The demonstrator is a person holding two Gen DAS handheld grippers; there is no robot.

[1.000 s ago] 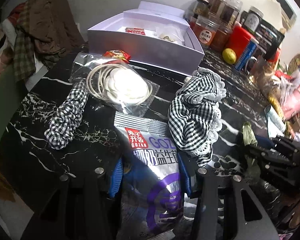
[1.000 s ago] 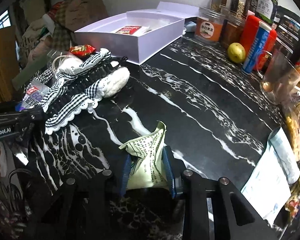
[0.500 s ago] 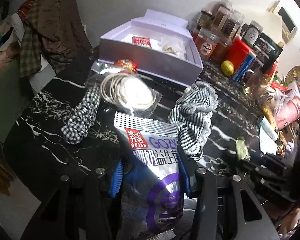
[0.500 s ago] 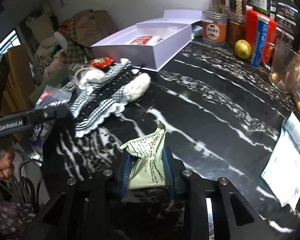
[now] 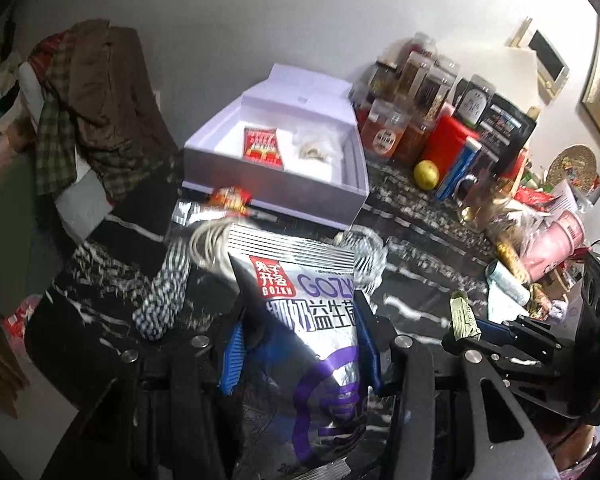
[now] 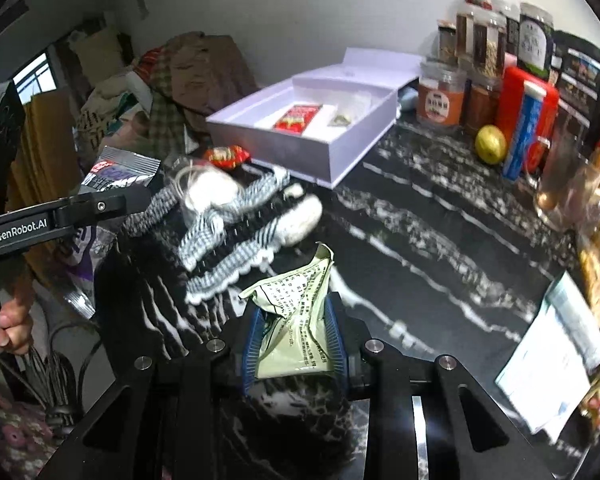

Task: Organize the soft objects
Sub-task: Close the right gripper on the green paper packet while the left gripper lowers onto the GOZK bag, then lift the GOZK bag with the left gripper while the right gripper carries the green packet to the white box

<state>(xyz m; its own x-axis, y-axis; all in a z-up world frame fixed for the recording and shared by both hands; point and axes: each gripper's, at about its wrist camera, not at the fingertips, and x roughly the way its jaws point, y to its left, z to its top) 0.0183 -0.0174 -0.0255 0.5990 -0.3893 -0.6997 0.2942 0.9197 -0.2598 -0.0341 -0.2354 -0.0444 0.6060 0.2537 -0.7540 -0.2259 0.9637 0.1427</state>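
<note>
My left gripper (image 5: 300,344) is shut on a silver and purple foil pouch (image 5: 304,320) and holds it above the black marble table. My right gripper (image 6: 294,344) is shut on a pale green sachet (image 6: 296,316), also lifted. An open white box (image 5: 276,160) at the back holds a red packet (image 5: 262,148) and a clear bag. It also shows in the right wrist view (image 6: 312,124). On the table lie a checked scrunchie (image 5: 164,296), a bagged white cable (image 6: 208,192), checked frilled cloth (image 6: 236,232) and a red candy (image 6: 226,156).
Jars and bottles (image 6: 492,60) and a lemon (image 6: 491,144) crowd the back right. A glass mug (image 6: 564,184) and papers (image 6: 556,356) sit at the right edge. A heap of clothes (image 5: 88,96) lies at the left.
Both grippers have risen and tilted back with their packets held. The table items now sit lower and farther in view, and the box interior shows more.
</note>
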